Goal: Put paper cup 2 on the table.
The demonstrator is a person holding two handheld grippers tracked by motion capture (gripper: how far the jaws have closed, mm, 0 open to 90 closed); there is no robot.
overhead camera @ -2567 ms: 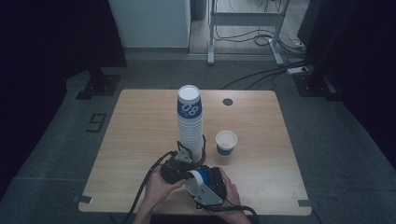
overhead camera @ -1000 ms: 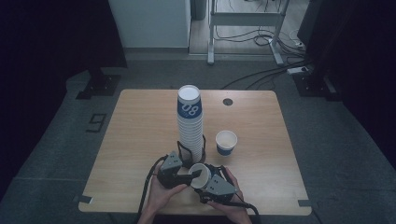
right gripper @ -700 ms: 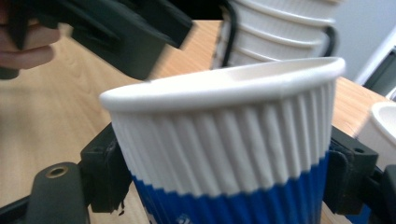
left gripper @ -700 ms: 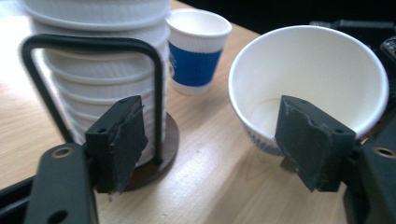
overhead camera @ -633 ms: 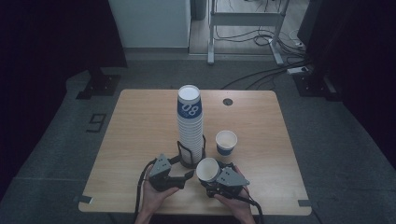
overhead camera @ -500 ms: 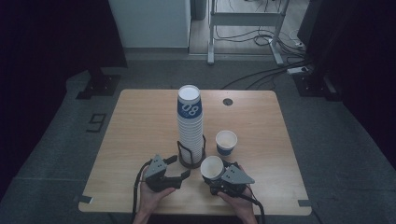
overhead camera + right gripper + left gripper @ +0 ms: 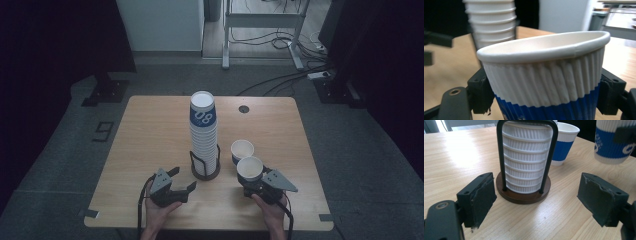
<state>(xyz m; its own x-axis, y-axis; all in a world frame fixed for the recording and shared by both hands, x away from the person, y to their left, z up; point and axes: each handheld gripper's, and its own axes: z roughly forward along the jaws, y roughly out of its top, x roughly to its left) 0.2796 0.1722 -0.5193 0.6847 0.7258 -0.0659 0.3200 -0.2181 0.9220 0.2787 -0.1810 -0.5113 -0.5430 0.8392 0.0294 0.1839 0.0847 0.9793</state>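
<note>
At the near edge of the wooden table [image 7: 150, 130], in the high view, two hands come in from six o'clock, each holding a gripper. The left gripper [image 7: 181, 181] sits at about seven o'clock from the table's middle, its jaws spread wide apart with nothing between them; in the left gripper view [image 7: 536, 195] the two padded jaws stand well apart over bare wood, aimed at the base of the cup stack. The right gripper [image 7: 252, 187] sits at about five o'clock, its jaws closed against the sides of a paper cup [image 7: 249, 169], white and ribbed above with a blue band below. In the right gripper view that held cup [image 7: 544, 75] stands upright, mouth up, with a jaw pressed to each side. In the left gripper view it [image 7: 615, 141] hangs at two o'clock, its bottom lifted off the table.

Just beyond the held cup, toward twelve o'clock, a second cup [image 7: 242, 150] stands upright on the table, near the held one; whether they touch cannot be told. To its left, near the table's middle, a round dark wooden stand [image 7: 205, 173] with black wire uprights carries a tall stack of cups [image 7: 203, 127], the top one showing a blue band with white figures. Farther on, at about one o'clock, is a small dark round hole [image 7: 243, 108] in the tabletop.
</note>
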